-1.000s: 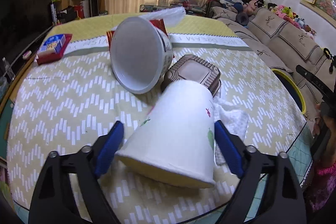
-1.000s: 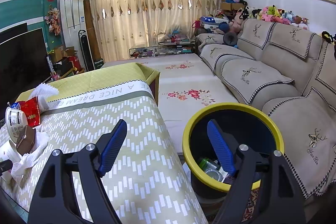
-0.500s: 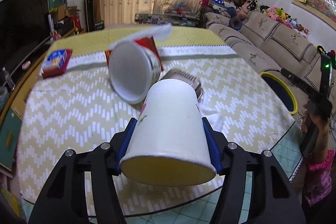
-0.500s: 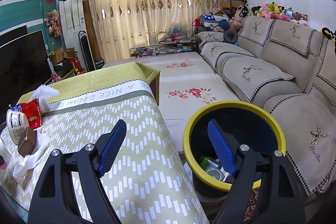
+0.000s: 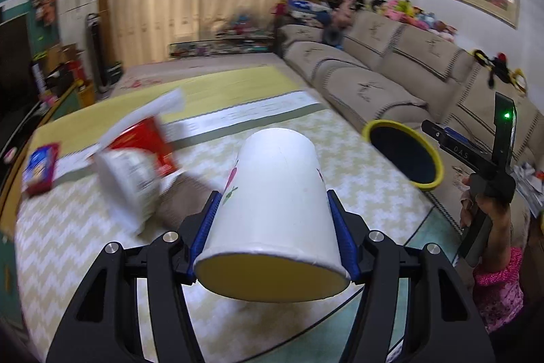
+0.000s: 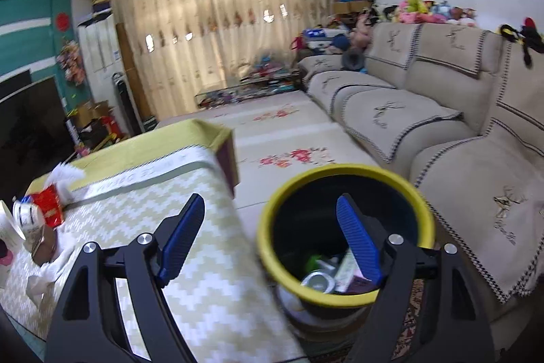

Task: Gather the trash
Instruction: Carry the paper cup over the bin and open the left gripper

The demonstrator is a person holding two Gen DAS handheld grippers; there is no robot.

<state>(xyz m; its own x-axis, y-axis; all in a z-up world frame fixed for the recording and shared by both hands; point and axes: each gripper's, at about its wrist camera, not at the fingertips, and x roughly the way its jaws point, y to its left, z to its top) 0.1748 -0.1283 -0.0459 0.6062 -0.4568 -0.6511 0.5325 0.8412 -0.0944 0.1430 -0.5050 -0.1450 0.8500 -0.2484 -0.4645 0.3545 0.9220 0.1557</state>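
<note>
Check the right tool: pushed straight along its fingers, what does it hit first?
Probably the bin: the open right tool points at its near yellow rim, with one finger over the table edge. Depth is unclear.

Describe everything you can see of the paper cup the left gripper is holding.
The paper cup is white, tapered, with small red and green prints on its sides and a yellowish inside. It lies on its side, open mouth toward the camera, base pointing away. The left gripper has its blue jaws pressed on both flanks, holding it above the table.

Right hand-held gripper [image 6: 268, 237] (jaws apart) above yellow-rimmed bin [image 6: 272, 247]
</note>
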